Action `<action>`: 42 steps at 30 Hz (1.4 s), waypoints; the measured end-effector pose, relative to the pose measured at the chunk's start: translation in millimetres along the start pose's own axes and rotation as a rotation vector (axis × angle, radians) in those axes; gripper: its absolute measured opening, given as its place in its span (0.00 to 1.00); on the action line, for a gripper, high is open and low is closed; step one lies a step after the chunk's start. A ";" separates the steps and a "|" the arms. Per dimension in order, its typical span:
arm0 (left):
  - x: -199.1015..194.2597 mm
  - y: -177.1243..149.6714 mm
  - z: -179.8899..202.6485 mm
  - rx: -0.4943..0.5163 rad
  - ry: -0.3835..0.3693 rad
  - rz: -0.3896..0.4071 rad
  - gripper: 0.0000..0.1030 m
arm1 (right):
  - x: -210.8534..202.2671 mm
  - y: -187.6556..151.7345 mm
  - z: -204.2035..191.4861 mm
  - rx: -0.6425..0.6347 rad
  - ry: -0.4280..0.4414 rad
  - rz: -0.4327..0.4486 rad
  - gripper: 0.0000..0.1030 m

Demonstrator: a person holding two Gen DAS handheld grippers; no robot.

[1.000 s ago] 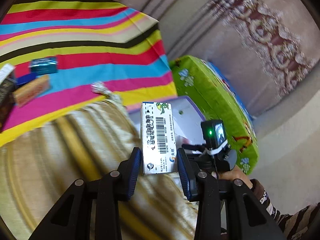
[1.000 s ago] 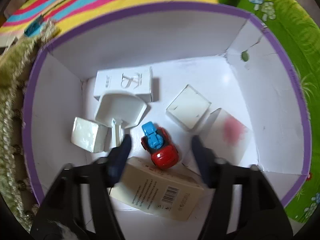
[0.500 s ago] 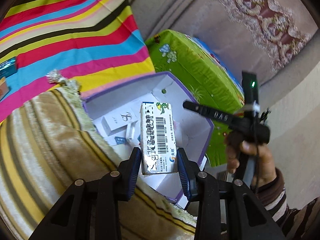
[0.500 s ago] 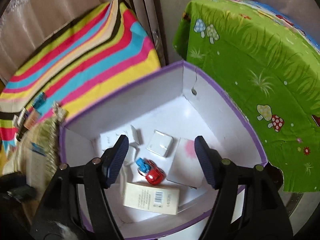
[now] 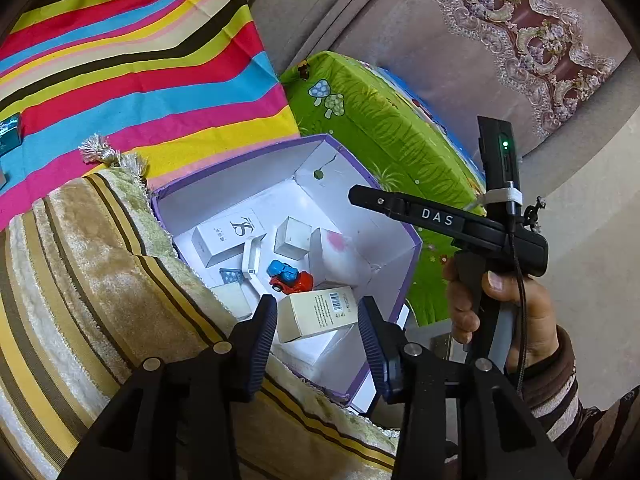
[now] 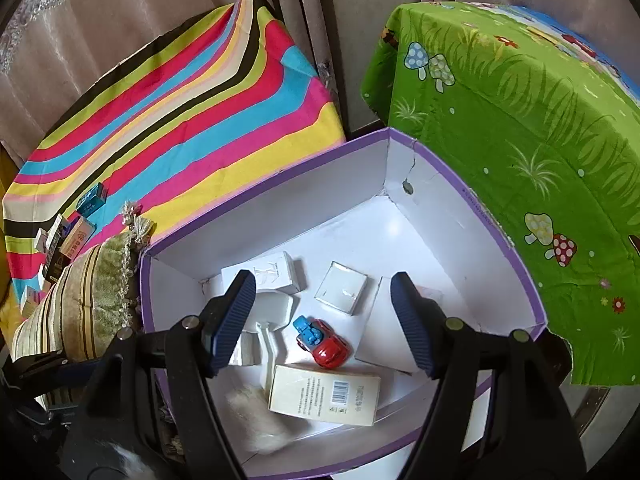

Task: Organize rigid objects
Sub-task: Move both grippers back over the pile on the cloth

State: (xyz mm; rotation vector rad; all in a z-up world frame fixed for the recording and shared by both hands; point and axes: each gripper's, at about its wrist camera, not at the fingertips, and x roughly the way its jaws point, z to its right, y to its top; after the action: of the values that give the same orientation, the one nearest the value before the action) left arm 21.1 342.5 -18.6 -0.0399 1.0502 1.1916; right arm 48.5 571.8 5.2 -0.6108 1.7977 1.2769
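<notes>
Dropped carton gone; cream box (image 5: 318, 313) below open left claw (image 5: 317, 330).

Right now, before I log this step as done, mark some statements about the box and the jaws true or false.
1. The left gripper and right gripper have open jaws holding nothing. True.
2. The toy car lies on the striped cloth. False: it lies inside the purple-rimmed box.
3. A cream barcode carton lies in that box beside the car. True.
4. The box has a lid on. False: it is open.
5. Small packets lie on the striped cloth. True.
</notes>
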 end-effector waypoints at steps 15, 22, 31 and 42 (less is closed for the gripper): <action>-25.3 -2.2 -10.0 -0.058 -0.015 0.079 0.51 | -2.2 -2.7 -36.1 -0.053 0.033 -0.006 0.71; -67.8 -7.3 -32.3 -0.109 0.088 0.183 0.60 | 0.4 -4.6 -78.8 -0.114 0.086 -0.021 0.71; -142.6 -31.4 -92.4 -0.256 0.299 0.316 0.60 | 6.4 8.9 -150.6 -0.200 0.192 -0.035 0.71; -224.9 -77.4 -172.6 -0.498 0.542 0.438 0.75 | 23.0 18.0 -240.0 -0.356 0.255 -0.061 0.71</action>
State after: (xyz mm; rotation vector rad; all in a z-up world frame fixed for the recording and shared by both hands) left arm -26.4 53.2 1.5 -0.5722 1.2363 1.8879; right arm -60.6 357.4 29.2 -1.0591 1.7463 1.5471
